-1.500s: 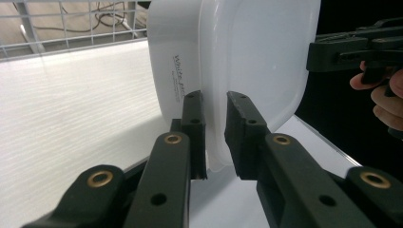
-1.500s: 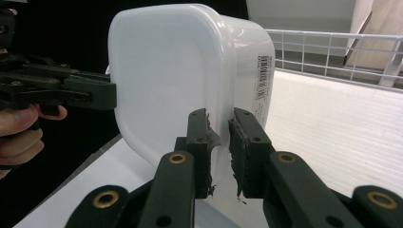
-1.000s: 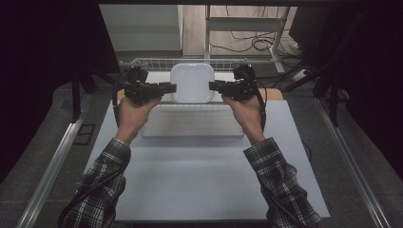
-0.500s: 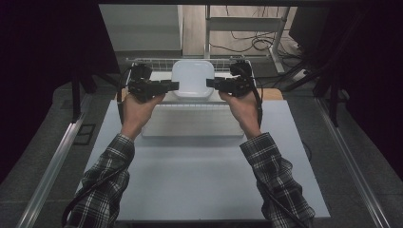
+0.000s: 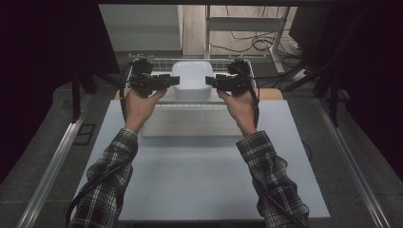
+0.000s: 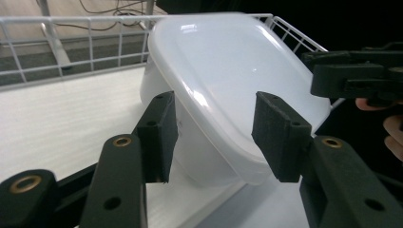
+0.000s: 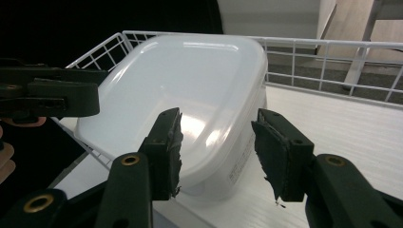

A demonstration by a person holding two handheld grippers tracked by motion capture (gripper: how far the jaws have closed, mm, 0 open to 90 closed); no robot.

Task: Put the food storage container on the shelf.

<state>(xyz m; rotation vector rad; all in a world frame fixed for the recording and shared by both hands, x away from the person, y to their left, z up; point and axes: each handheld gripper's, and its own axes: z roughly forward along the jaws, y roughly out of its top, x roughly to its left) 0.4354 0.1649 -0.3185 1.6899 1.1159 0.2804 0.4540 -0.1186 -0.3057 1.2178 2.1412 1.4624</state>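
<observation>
High view: box set down in basket, both claws letting go.

Left claw [image 5: 175, 80] and right claw [image 5: 210, 80] flanking the white lidded box [image 5: 192, 78] from either side, jaws just been opening, pads off the plastic, nothing clenched; in the gripper views, box rim between the spread pads yet untouched. Box resting in the wire basket [image 5: 157, 61] at the tabletop's [image 5: 199, 175] far edge, apparently placed there for storage, hence the release. Hands level, probably poised to back away.
</observation>
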